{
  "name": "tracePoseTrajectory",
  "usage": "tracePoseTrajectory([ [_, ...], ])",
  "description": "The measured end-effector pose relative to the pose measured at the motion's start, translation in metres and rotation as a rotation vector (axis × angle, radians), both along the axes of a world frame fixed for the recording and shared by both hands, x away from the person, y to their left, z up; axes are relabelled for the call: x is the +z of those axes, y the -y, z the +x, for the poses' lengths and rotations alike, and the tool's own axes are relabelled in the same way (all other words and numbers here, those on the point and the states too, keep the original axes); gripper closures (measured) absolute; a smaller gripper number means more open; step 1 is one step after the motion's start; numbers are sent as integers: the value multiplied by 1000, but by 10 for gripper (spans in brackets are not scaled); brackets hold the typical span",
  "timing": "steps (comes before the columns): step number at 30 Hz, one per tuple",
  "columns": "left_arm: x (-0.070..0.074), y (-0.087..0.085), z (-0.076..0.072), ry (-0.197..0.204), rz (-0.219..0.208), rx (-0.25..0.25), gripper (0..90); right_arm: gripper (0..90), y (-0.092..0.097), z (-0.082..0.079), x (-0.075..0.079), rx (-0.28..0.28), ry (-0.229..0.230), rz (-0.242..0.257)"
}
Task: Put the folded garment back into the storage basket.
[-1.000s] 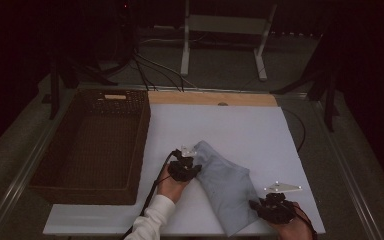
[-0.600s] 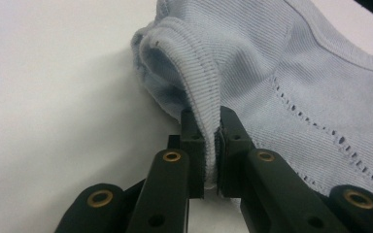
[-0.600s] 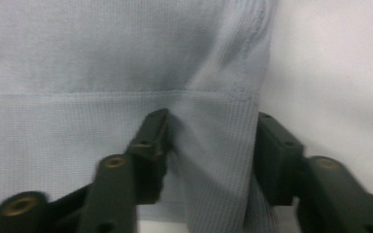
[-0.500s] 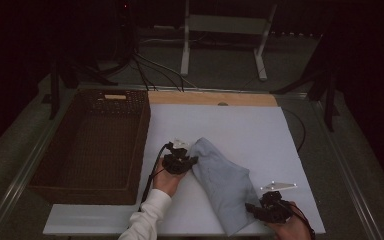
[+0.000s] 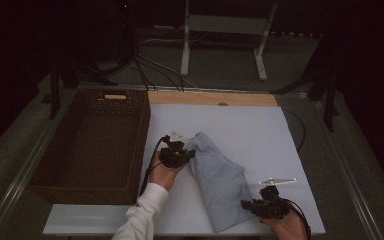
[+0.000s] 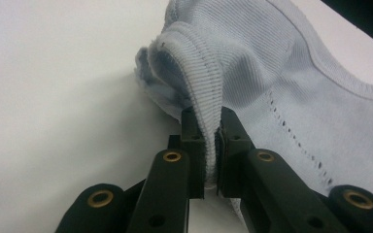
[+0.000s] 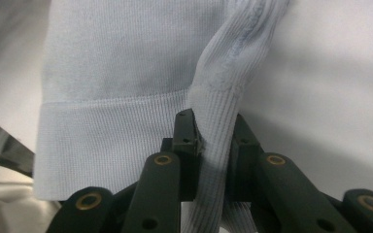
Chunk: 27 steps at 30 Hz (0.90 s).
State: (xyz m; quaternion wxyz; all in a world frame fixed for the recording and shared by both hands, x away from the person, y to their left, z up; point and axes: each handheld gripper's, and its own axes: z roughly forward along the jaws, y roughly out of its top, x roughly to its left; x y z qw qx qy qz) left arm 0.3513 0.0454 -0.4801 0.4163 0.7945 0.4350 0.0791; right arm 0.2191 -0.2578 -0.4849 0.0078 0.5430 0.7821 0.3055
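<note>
The left gripper [image 5: 176, 155] sits just left of centre in the high view, its jaws pinched on the ribbed, stitched edge of the pale blue garment [image 5: 220, 180]. In the left gripper view that edge [image 6: 208, 92] rises in a fold from between the two black pads, which press it from both sides. Left of this gripper, filling the left third of the high view, stands a dark wicker basket [image 5: 141, 135], its near wall just beside the hand. The garment lies folded on the white board [image 5: 260, 130], running from the centre of the frame down toward the lower right. At its lower end, the right gripper [image 5: 252, 206] has just been closing its jaws; in the right gripper view a ribbed strip of the cloth [image 7: 216, 121] is clamped between them, beside the flat hem band [image 7: 111, 126].
</note>
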Motion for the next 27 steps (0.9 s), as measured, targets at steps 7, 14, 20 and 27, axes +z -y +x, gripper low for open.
tracePoseTrajectory([
  [7, 11, -3, 3, 9, 0, 7, 848, 788, -7, 4, 8, 14, 3, 46],
  [14, 18, -9, 6, 1, -25, 16, 848, 788, -16, 9, 18, 30, 14, 49],
  [20, 30, -12, 9, 7, -31, 18, 848, 788, -24, 13, 25, 36, 26, 59],
  [27, 39, -18, 12, 4, -48, 21, 848, 788, -33, 17, 34, 46, 36, 93],
])
